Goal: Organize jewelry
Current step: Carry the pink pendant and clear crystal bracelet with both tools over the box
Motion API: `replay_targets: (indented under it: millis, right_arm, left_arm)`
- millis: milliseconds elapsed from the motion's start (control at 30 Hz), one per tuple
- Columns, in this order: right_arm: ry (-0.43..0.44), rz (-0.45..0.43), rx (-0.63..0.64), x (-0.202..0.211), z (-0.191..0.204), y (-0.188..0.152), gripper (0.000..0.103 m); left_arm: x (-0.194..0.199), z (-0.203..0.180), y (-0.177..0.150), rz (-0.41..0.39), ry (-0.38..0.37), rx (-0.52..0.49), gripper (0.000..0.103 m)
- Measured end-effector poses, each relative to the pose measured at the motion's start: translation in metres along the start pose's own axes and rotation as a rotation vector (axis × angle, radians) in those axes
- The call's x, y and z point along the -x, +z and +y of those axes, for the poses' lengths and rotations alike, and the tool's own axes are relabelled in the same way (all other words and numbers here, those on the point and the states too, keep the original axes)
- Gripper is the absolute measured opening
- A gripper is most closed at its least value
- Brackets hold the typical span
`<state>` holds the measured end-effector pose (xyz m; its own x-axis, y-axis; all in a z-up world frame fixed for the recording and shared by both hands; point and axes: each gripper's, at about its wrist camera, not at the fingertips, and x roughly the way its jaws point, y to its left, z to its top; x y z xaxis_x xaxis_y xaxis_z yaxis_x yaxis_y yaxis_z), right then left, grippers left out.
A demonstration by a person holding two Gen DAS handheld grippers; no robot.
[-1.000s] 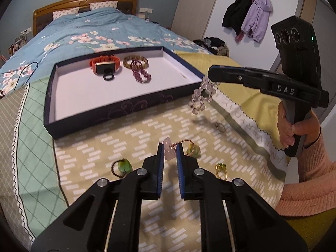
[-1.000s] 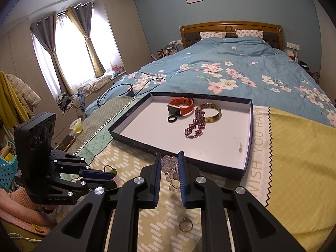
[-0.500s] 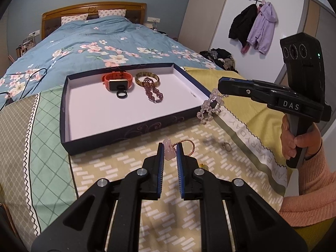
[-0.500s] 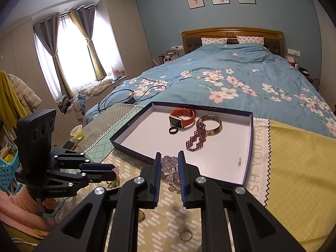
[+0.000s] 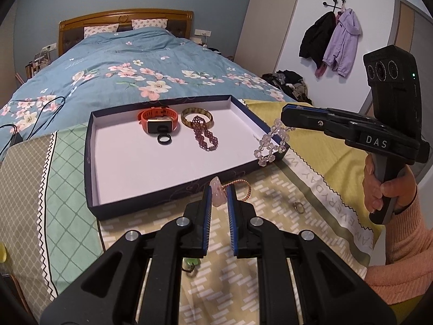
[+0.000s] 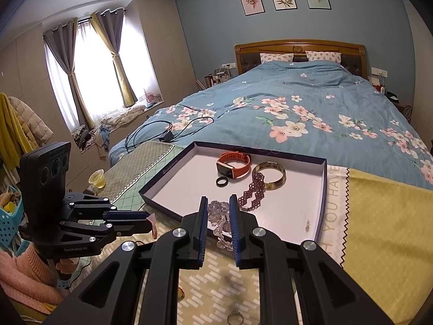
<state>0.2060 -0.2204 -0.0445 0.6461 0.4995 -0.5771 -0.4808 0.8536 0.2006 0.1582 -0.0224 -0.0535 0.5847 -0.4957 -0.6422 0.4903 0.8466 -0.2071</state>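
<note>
Jewelry pieces in two grips: left tool (image 5: 218, 192), blue pads closed on a pink stone charm with a rose-gold beaded bracelet (image 5: 219, 191), held just before the near wall of the shallow navy tray (image 5: 90, 178). Right tool (image 6: 218, 211), nearly closed, pinches a clear crystal bead bracelet (image 6: 219, 218) over the tray's near corner. Inside lie an orange watch (image 5: 158, 119), black ring (image 5: 164, 138), amber bangle (image 5: 196, 115) and purple beaded bracelet (image 5: 204, 135). One small ring (image 5: 298, 207) rests on the patterned cloth (image 5: 273, 200).

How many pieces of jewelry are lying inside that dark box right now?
4. An orange watch at the back, a black ring just in front of it, a brown bangle beside the watch, and a purple beaded bracelet overlapping the bangle. None seem hidden.
</note>
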Motion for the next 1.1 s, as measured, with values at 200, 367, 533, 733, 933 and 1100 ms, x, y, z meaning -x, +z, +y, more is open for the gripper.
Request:
replay_targets:
  millis: [200,367,533,733,933,1100]
  right_arm:
    - [-0.003,-0.01,0.002,-0.003,-0.002,0.008,0.014]
    - [-0.001,-0.009,0.001,-0.005,-0.002,0.009,0.014]
    - [0.003,-0.004,-0.002,-0.011,-0.004,0.014,0.014]
    - [0.002,-0.003,-0.004,-0.013,-0.005,0.015,0.014]
    - [0.003,0.001,-0.013,-0.021,-0.008,0.018,0.014]
    - [0.008,0.005,-0.025,-0.028,-0.013,0.02,0.014]
  left_arm:
    - [-0.002,0.003,0.008,-0.012,0.011,0.006,0.012]
    - [-0.006,0.007,0.013,-0.017,0.018,0.011,0.012]
    - [-0.01,0.011,0.017,-0.018,0.028,0.02,0.012]
    - [-0.014,0.017,0.022,-0.023,0.041,0.028,0.012]
    - [-0.018,0.022,0.027,-0.021,0.055,0.037,0.012]
    - [-0.021,0.025,0.029,-0.019,0.065,0.043,0.012]
